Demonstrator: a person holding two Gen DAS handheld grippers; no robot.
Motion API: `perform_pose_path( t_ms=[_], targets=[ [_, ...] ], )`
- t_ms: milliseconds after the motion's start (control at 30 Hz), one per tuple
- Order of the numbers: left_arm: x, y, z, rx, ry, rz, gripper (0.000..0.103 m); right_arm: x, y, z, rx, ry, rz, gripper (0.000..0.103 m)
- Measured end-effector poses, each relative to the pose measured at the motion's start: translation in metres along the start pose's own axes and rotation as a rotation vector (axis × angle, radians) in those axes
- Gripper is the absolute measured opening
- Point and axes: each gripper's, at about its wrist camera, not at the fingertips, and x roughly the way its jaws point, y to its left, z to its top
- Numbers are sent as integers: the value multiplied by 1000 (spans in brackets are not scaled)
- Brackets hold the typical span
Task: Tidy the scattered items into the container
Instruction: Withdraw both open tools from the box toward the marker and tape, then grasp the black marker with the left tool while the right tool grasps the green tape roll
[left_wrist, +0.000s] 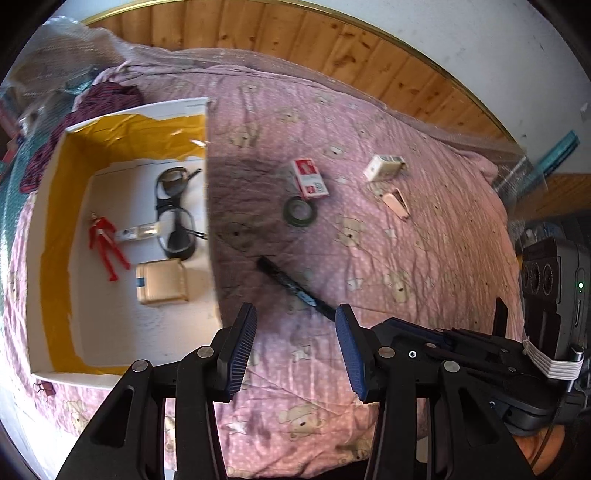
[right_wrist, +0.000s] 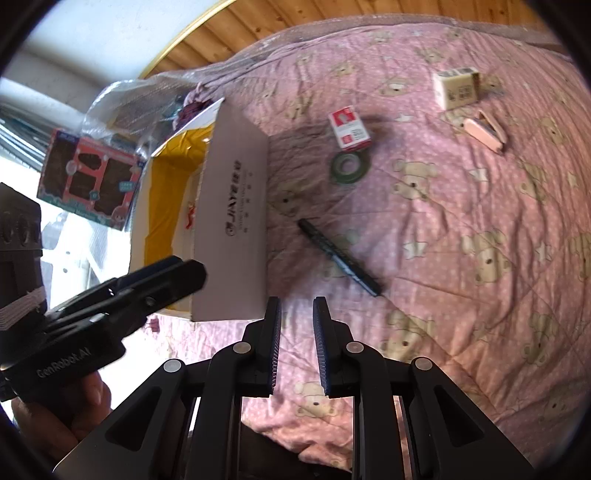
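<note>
My left gripper (left_wrist: 295, 345) hangs wide and empty; my right gripper (right_wrist: 297, 343) is narrow, empty. Box (left_wrist: 51, 206) at frame left holds glasses (left_wrist: 173, 210). Pen (left_wrist: 291, 288) lies center, nothing blocking; tape ring (left_wrist: 300, 211) beyond.

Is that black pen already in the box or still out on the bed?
Still out. The black pen lies flat on the pink quilt, beside the box and outside its wall.

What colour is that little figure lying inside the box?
The figure is red with some white, clearest in the left wrist view.
</note>
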Motion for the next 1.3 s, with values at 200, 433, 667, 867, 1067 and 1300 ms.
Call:
perform_pose_path(
  t_ms=[200,433,667,867,1067,1300],
  targets=[
    [35,-15,4,-13,73,-24,46,-8,-20,5,31,-20,-25,21],
    [76,-10,14,-77,133,-21,46,-1,-26,28,15,-17,-53,27],
    [105,-2,19,-131,191,-13,46,20,-23,58,-33,10,-74,27],
    [118,8,25,-178,205,2,46,45,-24,88,-66,32,-94,27],
    [138,9,31,-194,232,14,46,80,-27,116,-89,66,-123,27],
    [168,18,33,-216,282,18,46,123,-38,145,-96,119,-159,27]
  ],
)
